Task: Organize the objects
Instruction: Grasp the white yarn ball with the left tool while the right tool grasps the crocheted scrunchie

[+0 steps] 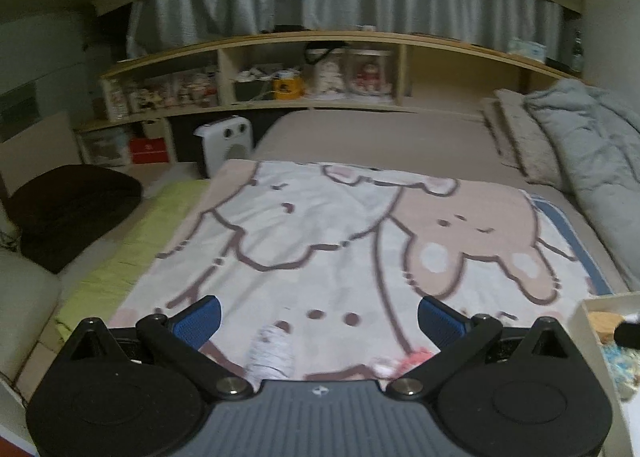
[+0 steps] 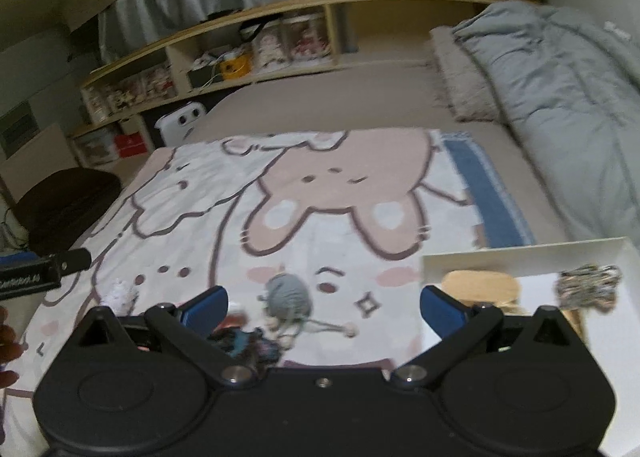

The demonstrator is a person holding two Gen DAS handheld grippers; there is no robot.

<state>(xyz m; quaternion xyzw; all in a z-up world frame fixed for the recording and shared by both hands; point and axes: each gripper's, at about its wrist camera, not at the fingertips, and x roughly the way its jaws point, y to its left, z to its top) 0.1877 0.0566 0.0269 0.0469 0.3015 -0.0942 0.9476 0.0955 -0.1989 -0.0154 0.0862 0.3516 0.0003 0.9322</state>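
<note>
Both grippers hang released over a cartoon-print blanket on the bed, the left gripper with a white knitted item lying between its spread blue fingers and a small pink-and-white item near its right finger. Between the spread fingers of the right gripper lie a grey yarn ball and, nearer, a dark multicoloured bundle. At near right a white box holds a tan item and a dark speckled piece.
</note>
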